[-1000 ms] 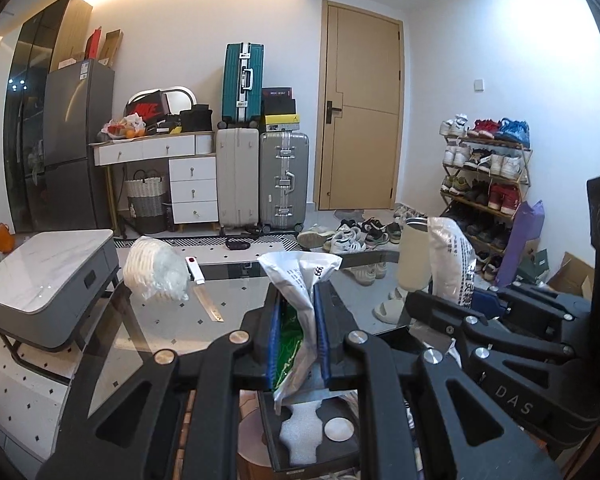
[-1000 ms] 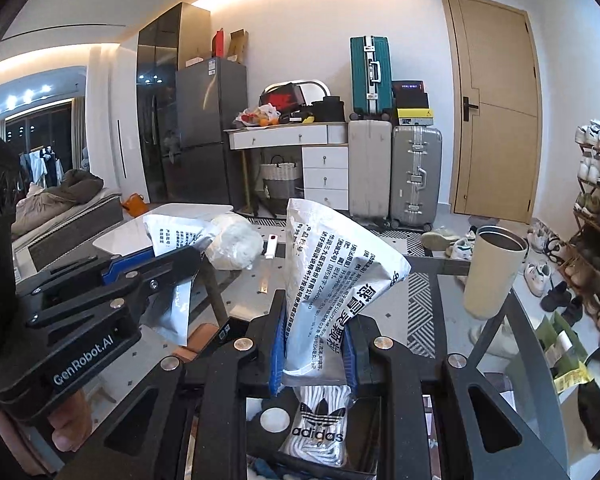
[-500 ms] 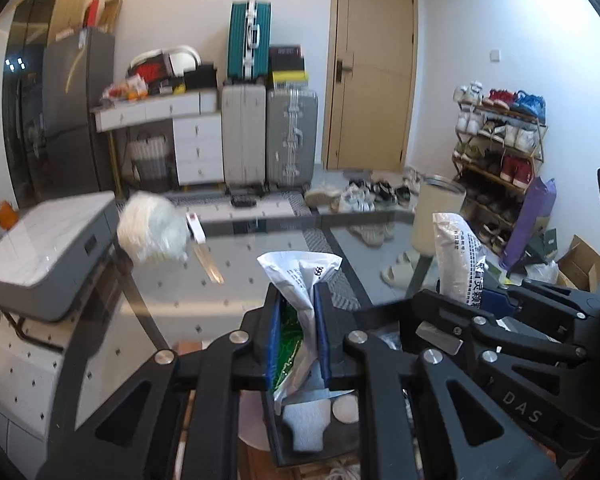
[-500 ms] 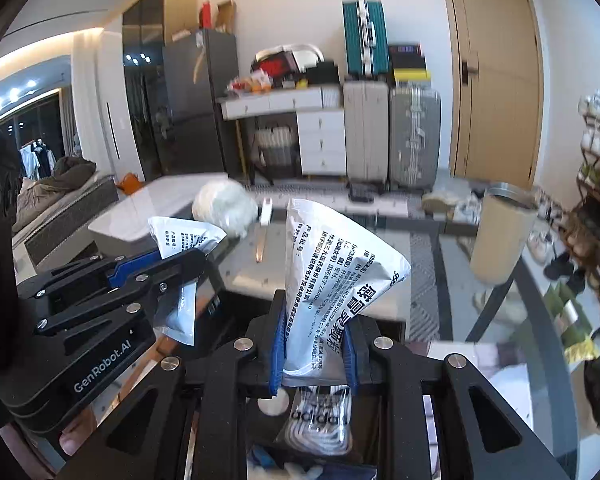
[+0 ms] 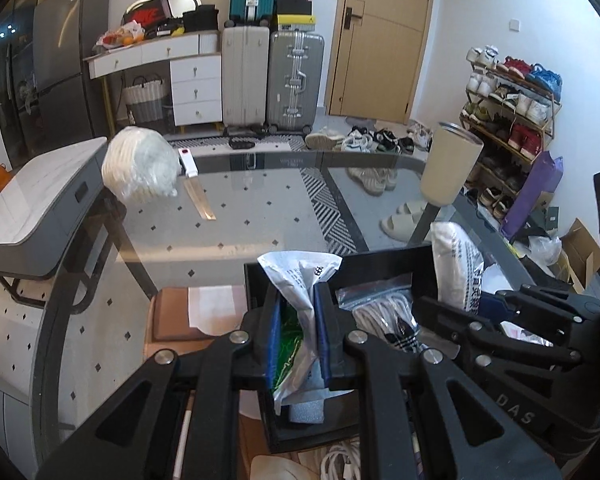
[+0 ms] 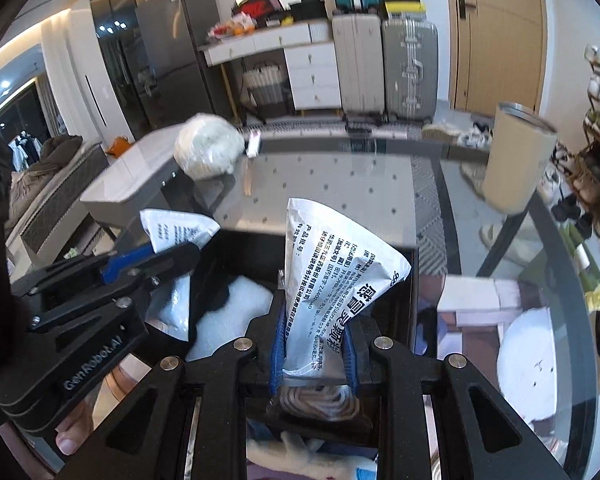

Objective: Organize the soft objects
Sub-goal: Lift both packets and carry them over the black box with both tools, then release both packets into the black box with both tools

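My left gripper (image 5: 298, 340) is shut on a soft white-and-green printed pouch (image 5: 296, 276) and holds it over the left part of a black open box (image 5: 256, 276) on the glass table. My right gripper (image 6: 314, 344) is shut on a white printed pouch (image 6: 332, 272) and holds it over the same box (image 6: 412, 280). Each gripper shows in the other's view, left gripper (image 6: 112, 276) and right gripper (image 5: 500, 320). A bagged pair of striped socks (image 5: 384, 312) and a white soft item (image 6: 236, 304) lie in the box.
A bag of white soft items (image 5: 142, 170) and a thin ruler-like strip (image 5: 198, 198) lie on the far left of the glass table (image 5: 260, 216). A beige tumbler (image 5: 450, 168) stands at the far right. Suitcases, drawers and a shoe rack stand behind.
Both grippers have tilted down and lowered with their pouches toward the black box, which now fills more of both views. Both stay shut.
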{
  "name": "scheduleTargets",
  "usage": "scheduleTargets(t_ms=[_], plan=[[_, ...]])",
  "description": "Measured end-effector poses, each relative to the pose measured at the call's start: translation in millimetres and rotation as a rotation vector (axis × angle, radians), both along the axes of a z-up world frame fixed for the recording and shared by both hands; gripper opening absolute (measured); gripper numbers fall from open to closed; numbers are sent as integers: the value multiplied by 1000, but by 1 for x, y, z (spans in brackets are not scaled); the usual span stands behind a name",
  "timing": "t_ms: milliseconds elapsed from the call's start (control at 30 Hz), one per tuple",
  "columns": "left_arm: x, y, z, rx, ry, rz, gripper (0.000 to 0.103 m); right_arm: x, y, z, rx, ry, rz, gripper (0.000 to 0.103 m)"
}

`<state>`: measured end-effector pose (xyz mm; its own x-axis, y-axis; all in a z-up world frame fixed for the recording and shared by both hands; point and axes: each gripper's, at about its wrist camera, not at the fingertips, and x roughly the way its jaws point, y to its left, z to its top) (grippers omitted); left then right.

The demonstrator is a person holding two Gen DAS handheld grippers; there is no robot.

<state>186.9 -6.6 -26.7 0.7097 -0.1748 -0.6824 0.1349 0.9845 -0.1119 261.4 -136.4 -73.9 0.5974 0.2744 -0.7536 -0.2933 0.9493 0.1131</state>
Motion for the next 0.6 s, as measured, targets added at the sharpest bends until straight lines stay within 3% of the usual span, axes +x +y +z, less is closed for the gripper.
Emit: scheduleTargets(t_ms=[133,333,400,467,533,600], plan=[[5,-1,-4,-3,59,-14,14,4,0,-12,-14,65,4,24],[7,-8,-14,10,122,-31,16,2,2,-19,-26,89,14,25],[8,-9,-12,12,119,-30,21,0,2,-18,-27,88,8,31],[6,-11,-10,9,114,-43,34,-3,0,-12,-8,77,-1,43],[4,-9,-5,21,118,-24,50,-9,-4,-2,-19,57,-11,46],[0,-3,0,-22,144,-27,58,-15,-9,6,-22,37,-15,50]])
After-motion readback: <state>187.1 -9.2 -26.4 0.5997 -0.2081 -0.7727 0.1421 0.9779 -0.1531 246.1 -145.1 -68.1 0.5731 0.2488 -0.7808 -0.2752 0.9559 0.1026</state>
